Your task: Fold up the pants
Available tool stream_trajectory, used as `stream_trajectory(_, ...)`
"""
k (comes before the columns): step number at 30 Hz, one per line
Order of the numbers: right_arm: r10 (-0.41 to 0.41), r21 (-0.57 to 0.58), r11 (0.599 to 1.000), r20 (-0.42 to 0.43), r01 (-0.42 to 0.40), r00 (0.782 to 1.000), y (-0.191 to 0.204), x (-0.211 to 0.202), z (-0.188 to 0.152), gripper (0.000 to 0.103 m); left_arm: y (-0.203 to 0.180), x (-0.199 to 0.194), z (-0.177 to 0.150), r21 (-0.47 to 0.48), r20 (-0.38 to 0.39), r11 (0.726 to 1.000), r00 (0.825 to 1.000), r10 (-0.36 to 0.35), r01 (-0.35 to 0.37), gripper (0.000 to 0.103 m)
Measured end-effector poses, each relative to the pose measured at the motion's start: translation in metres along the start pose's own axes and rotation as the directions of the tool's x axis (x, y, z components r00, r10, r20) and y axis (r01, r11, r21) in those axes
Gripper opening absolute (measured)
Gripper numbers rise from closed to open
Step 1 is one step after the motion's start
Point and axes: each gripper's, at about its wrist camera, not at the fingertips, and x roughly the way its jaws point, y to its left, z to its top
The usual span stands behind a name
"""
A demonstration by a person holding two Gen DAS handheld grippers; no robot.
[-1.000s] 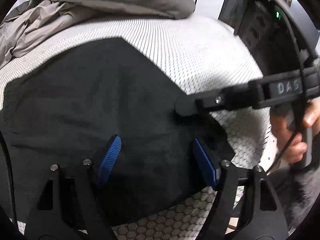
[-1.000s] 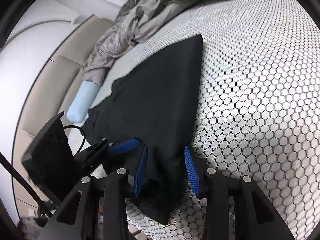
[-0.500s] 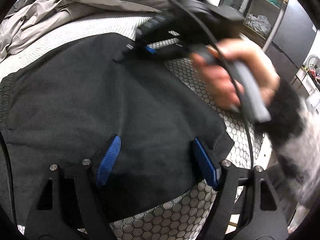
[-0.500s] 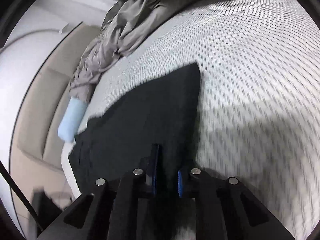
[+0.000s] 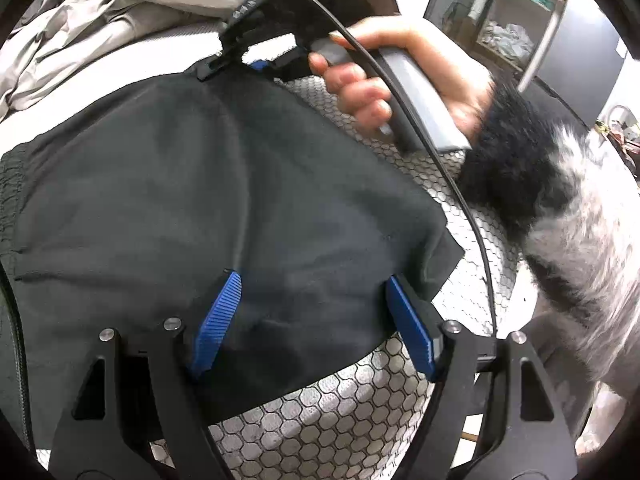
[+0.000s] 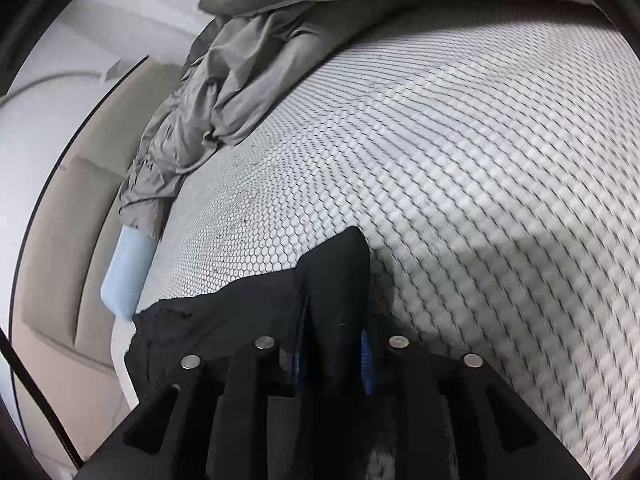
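left wrist view shows the black pants [image 5: 224,208] spread flat on a bed with a honeycomb-patterned cover [image 5: 340,420], partly folded. the left hand-held gripper [image 5: 312,320] hangs over the near part of the cloth, its blue pads [image 5: 218,320] spread wide, nothing between them. across the cloth the right hand [image 5: 384,68], in a furry black-and-white sleeve [image 5: 560,208], holds the right hand-held gripper [image 6: 332,360] at the far edge. right wrist view shows a corner of the pants bunched between its narrow jaws, which are opening. grey bedding [image 6: 224,92] lies heaped farther up the bed.
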Motion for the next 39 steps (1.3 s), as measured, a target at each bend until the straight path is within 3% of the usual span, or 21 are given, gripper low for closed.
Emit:
stream_trajectory(4,0.082,0.049,0.995,0.01,-0.082,0.997,-0.013,-0.037,-0.058,0.027,0.029,-0.026,-0.008,-0.094,0.026,0.987,0.992,-0.125,0.127,0.073)
stream_trajectory(7,0.108,0.074,0.992,-0.018,-0.107,0.994,-0.015,-0.047,-0.1,0.028,0.068,-0.053,-0.013,-0.232,0.096,0.958,0.984,-0.152,0.171,0.073)
stream_trajectory(10,0.122,0.051,0.991,0.006,-0.123,0.992,-0.006,-0.057,-0.121,0.023,0.105,-0.075,-0.017,-0.347,0.163,0.927,0.983,-0.089,0.142,0.073)
stream_trajectory(12,0.109,0.024,0.994,0.039,-0.11,0.993,0.002,-0.061,-0.119,0.014,0.123,-0.085,-0.018,-0.399,0.183,0.911,0.983,-0.033,0.104,0.073)
stream_trajectory(15,0.031,-0.036,0.999,0.086,-0.028,0.996,0.014,-0.061,-0.108,0.014,0.14,-0.094,-0.014,-0.435,0.19,0.899,0.981,0.047,0.041,0.073)
stream_trajectory(16,-0.039,-0.062,0.997,0.075,0.044,0.996,0.019,-0.058,-0.105,0.014,0.144,-0.095,-0.014,-0.438,0.184,0.899,0.981,0.068,0.02,0.073)
stream_trajectory(18,-0.091,-0.098,0.99,0.064,0.097,0.994,0.028,-0.061,-0.107,0.016,0.148,-0.095,-0.019,-0.432,0.167,0.901,0.979,0.117,-0.034,0.073)
stream_trajectory(21,-0.153,-0.225,0.958,0.136,0.181,0.979,0.051,-0.089,-0.125,0.018,0.141,-0.09,-0.02,-0.372,0.151,0.923,0.974,0.17,-0.103,0.073)
stream_trajectory(25,-0.103,-0.326,0.931,0.192,0.162,0.976,0.081,-0.115,-0.153,0.02,0.112,-0.087,-0.017,-0.252,0.146,0.951,0.965,0.22,-0.179,0.073)
stream_trajectory(30,-0.09,-0.392,0.908,0.154,0.145,0.984,0.108,-0.088,-0.169,0.021,0.088,-0.056,-0.001,-0.181,0.104,0.964,0.971,0.216,-0.195,0.071)
stream_trajectory(32,-0.11,-0.399,0.906,0.1,0.141,0.989,0.11,-0.062,-0.168,0.021,0.089,-0.047,0.002,-0.172,0.077,0.962,0.97,0.229,-0.213,0.064)
stream_trajectory(34,-0.125,-0.407,0.905,0.033,0.127,0.992,0.114,-0.028,-0.166,0.022,0.093,-0.036,0.005,-0.153,0.049,0.956,0.965,0.259,-0.249,0.047)
stream_trajectory(36,-0.182,-0.461,0.871,0.016,0.168,0.983,0.111,-0.01,-0.171,0.021,0.1,-0.035,0.004,-0.151,0.045,0.957,0.965,0.257,-0.248,0.038)
stream_trajectory(38,-0.225,-0.512,0.831,0.047,0.217,0.973,0.109,-0.007,-0.172,0.021,0.103,-0.038,-0.003,-0.128,0.031,0.953,0.959,0.28,-0.274,0.04)
stream_trajectory(39,-0.26,-0.517,0.816,0.069,0.258,0.963,0.107,-0.011,-0.172,0.021,0.107,-0.042,-0.011,-0.121,0.036,0.959,0.965,0.26,-0.254,0.042)
